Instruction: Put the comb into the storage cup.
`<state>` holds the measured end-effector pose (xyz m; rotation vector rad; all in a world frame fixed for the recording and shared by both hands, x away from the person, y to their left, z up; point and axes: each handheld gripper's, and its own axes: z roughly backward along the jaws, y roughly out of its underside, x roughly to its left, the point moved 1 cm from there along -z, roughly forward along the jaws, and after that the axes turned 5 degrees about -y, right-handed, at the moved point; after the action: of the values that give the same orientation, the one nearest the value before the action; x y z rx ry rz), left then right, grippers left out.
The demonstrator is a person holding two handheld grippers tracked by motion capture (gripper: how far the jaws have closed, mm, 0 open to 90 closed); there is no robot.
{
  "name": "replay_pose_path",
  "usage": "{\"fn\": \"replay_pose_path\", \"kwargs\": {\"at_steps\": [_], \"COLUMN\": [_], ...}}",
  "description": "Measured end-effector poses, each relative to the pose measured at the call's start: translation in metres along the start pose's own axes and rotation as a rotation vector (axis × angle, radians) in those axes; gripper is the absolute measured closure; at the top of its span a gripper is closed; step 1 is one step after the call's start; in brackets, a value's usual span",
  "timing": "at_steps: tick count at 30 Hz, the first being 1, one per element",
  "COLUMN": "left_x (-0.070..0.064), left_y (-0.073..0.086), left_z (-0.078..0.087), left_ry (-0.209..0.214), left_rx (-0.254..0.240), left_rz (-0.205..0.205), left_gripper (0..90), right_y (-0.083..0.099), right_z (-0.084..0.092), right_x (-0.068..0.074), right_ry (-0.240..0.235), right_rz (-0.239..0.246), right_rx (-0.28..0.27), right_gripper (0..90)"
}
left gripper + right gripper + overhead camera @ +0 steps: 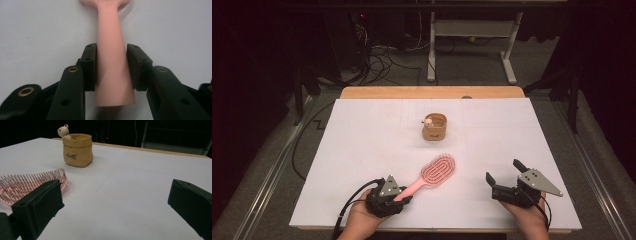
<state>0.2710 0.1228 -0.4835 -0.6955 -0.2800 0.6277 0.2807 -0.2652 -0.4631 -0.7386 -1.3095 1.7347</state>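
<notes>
A pink hairbrush (438, 170) lies flat on the white table top (362, 150), its oval bristle head pointing away and right. My left gripper (404, 192) is shut on its handle at the near left. In the left gripper view both pads press the sides of the pink handle (110, 30), with my left gripper (111, 53) clamped a little above the handle's end. My right gripper (504, 171) rests open at the near right, apart from the brush. The right gripper view has the gripper (117, 195) holding nothing, with the brush's bristles (25, 183) just beyond its left jaw.
A small tan fabric pouch (435, 127) with a bear figure (428, 121) at its rim stands upright at the table's middle back; the right gripper view has the pouch (77, 150) too. Beyond the wooden far edge (432, 92) are cables (382, 60) and a white desk frame (472, 45).
</notes>
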Motion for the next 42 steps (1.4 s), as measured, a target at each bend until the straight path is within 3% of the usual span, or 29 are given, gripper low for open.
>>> {"fn": "replay_pose_path", "kwargs": {"at_steps": [4,11,21,33,42], "left_x": [0.005,0.019,0.027,0.037,0.039], "left_y": [0.004,0.024,0.045,0.08,0.088], "left_z": [0.004,0.022,0.041,0.069,0.071], "left_ry": [0.008,-0.018,-0.048,-0.084,-0.077], "left_rx": [0.01,0.023,0.035,0.023,-0.013], "left_rz": [0.01,0.025,0.053,0.104,0.146], "left_gripper": [62.9,63.0,63.1,63.1,62.7], "right_y": [0.0,0.001,0.0,0.001,0.001], "right_z": [0.0,0.0,0.0,0.0,0.001], "right_x": [0.0,-0.001,0.001,-0.001,-0.001], "right_ry": [0.0,0.002,0.004,0.007,0.009], "right_rz": [0.003,0.007,0.013,-0.001,-0.008], "right_rx": [0.0,0.006,0.005,0.007,0.006], "right_gripper": [0.2,0.2,0.2,0.2,0.2]}}
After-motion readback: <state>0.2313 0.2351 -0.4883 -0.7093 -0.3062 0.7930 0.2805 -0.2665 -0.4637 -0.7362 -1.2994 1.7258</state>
